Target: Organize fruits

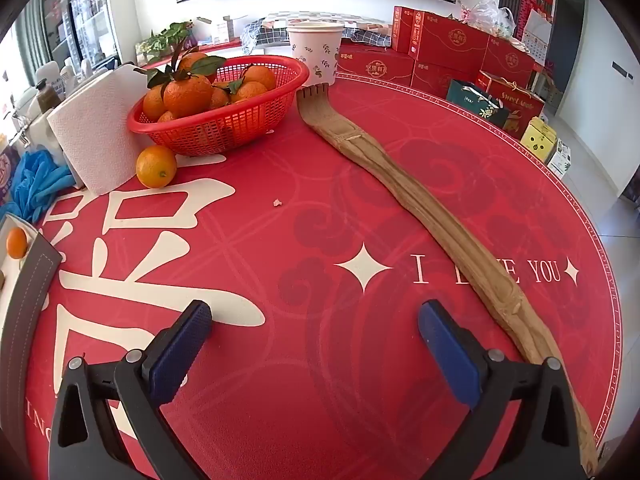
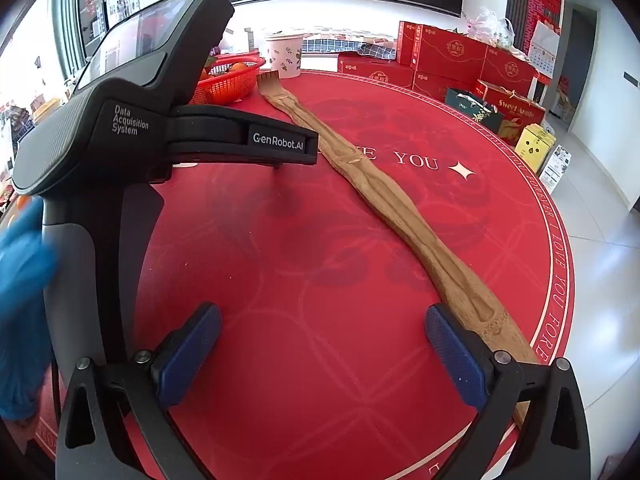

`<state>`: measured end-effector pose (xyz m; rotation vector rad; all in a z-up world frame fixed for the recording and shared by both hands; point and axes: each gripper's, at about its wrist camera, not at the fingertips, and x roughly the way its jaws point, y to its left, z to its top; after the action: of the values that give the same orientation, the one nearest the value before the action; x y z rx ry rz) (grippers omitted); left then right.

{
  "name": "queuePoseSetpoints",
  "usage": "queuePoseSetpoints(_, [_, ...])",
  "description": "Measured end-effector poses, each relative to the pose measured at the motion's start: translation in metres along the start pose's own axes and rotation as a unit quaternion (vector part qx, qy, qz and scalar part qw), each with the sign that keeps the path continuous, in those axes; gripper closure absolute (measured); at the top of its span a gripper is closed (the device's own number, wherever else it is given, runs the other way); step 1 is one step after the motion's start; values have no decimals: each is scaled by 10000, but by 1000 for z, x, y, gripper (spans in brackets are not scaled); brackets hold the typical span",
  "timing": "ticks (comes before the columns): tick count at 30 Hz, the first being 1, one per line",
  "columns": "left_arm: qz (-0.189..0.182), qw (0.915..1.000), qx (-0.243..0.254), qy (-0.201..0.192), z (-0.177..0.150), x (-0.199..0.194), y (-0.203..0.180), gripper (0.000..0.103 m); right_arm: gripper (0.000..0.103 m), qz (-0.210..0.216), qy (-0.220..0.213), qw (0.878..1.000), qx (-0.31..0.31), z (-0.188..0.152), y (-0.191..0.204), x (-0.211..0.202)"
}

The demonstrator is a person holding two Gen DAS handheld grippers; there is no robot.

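- Left wrist view: the left hand-held gripper (image 1: 316, 344) hangs over the red surface (image 1: 304, 380) with its blue pads (image 1: 176, 356) spread wide and nothing between them.
- Far left on the surface stands a red basket (image 1: 224, 120) heaped with oranges (image 1: 188, 94), some with green leaves attached.
- One loose orange (image 1: 156, 166) lies on the surface just in front of the basket, touching or nearly touching a roll of paper towel (image 1: 96, 128) to its left.
- Another small orange (image 1: 17, 243) sits at the far left edge, on a pale tray-like thing that is only partly in view.
- A long wooden back scratcher (image 1: 400, 184) runs diagonally from beside the basket toward the lower right, passing the gripper's right finger.
- A paper cup (image 1: 316, 54) with a leaf print stands behind the basket's right end; red gift boxes (image 1: 440, 52) are stacked beyond the surface.
- A small pale crumb (image 1: 277, 202) lies on the cloth, well apart from the fruit.
- Right wrist view: the right hand-held gripper (image 2: 324, 344) is likewise spread wide and empty above the red surface (image 2: 320, 380).
- The body of the left hand-held gripper (image 2: 120, 128) fills the left side, held by a blue-gloved hand (image 2: 20, 280).
- It hides most of the red basket (image 2: 228, 80); only a bit of orange fruit shows inside.
- The back scratcher (image 2: 400, 208) lies diagonally, its near end passing behind the right finger.
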<state>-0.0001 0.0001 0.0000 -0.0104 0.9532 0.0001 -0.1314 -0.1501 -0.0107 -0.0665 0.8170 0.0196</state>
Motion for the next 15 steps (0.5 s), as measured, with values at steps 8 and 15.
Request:
queuePoseSetpoints(8, [8,10000,5,5,0,0,0,0,1,9,-15,10000,-5,0,0,0])
queuePoseSetpoints(15, [8,10000,6,5,0,0,0,0,1,1,-3,10000,10,1,-1,-1])
